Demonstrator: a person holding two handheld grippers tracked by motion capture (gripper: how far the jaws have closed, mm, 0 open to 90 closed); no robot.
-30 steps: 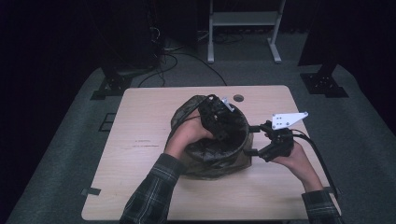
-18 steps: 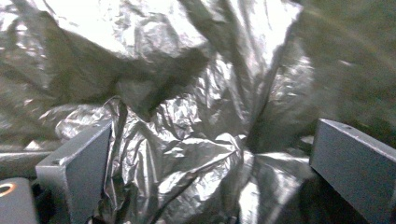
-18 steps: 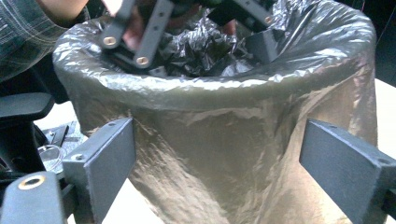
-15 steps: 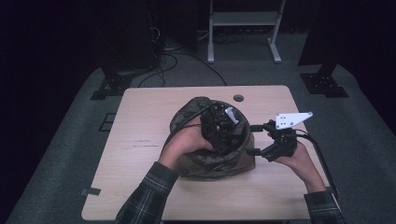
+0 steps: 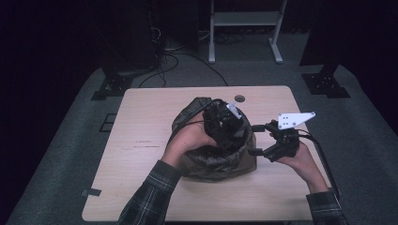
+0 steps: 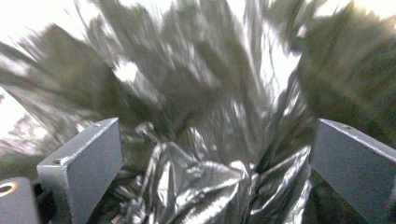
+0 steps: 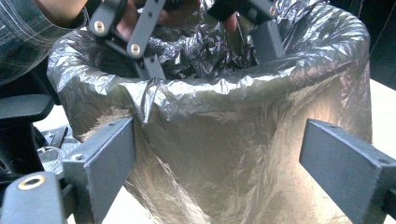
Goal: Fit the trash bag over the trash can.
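At frame centre the bin liner (image 5: 213,157) is being pressed down inside by the open-jawed left gripper (image 5: 224,123), while the right gripper (image 5: 257,139), jaws open, must next be closed on the rim.

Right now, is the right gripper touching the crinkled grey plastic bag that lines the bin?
Apart. In the right gripper view the right gripper has its jaws spread wide, and the grey plastic bag sits beyond them; neither pad presses it.
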